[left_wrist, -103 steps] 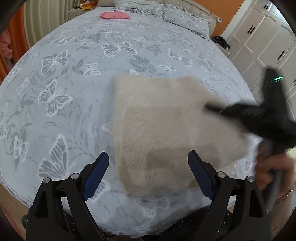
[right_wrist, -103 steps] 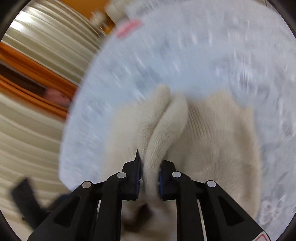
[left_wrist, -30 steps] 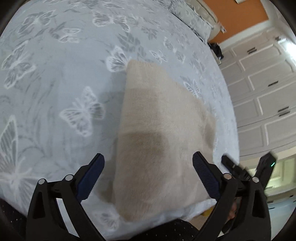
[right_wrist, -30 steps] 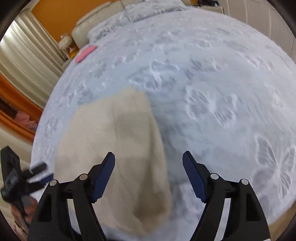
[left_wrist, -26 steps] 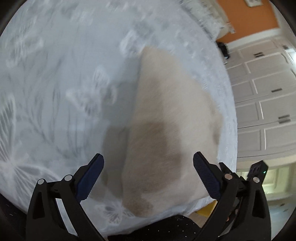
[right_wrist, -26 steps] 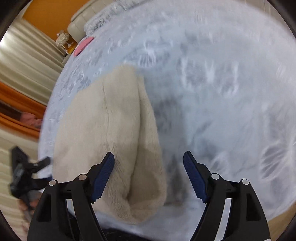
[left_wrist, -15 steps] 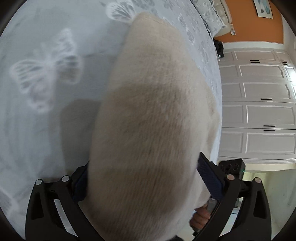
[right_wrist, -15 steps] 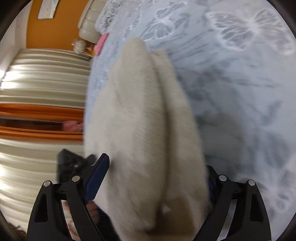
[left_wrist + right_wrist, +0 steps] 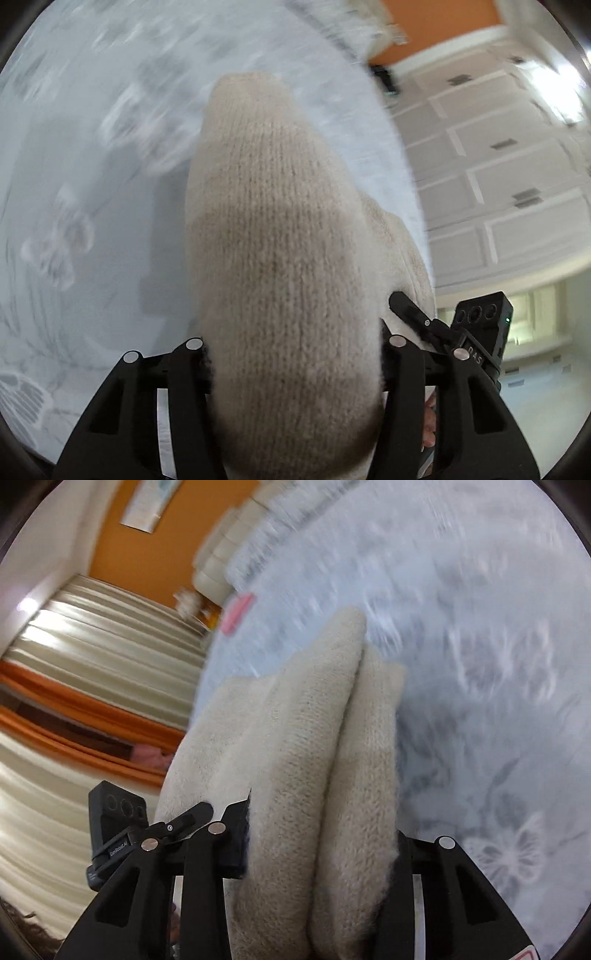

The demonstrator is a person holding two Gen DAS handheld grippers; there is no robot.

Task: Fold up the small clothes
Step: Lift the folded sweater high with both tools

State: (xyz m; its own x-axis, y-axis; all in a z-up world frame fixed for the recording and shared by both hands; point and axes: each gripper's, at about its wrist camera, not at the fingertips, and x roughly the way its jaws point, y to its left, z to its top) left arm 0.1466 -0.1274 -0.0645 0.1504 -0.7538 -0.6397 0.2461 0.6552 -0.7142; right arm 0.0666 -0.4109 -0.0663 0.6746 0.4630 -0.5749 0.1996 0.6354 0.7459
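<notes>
- A bed covered in a pale blue-grey bedspread (image 9: 92, 155) with a butterfly print fills the background of both views; much of the print is smeared by motion blur.
- The folded cream knit garment (image 9: 280, 280) lies bundled on the bedspread near its edge, running from close to each camera away toward the far side.
- In the left wrist view the left gripper (image 9: 291, 350) has its black jaws pressed against either side of the thick bundle, clamped on it; the knit hides the finger pads and fingertips entirely.
- In the right wrist view the right gripper (image 9: 321, 834) likewise squeezes the garment (image 9: 314, 775) between its jaws; the left finger's edge shows against the knit, while the right pad is buried in the wool.
- Only the right wrist view shows that the bundle has two thick layers with a crease between them; the left view shows one rounded hump.
- The left view alone shows white panelled wardrobe doors (image 9: 498, 166) to the right and an orange wall far off.
- The right view alone shows cream curtains (image 9: 74, 657) with orange bands on the left, a blurred pink item (image 9: 238, 611) far up the bed, and a padded headboard.
- Each view catches the other gripper's black body at its lower edge, partly cut off.
</notes>
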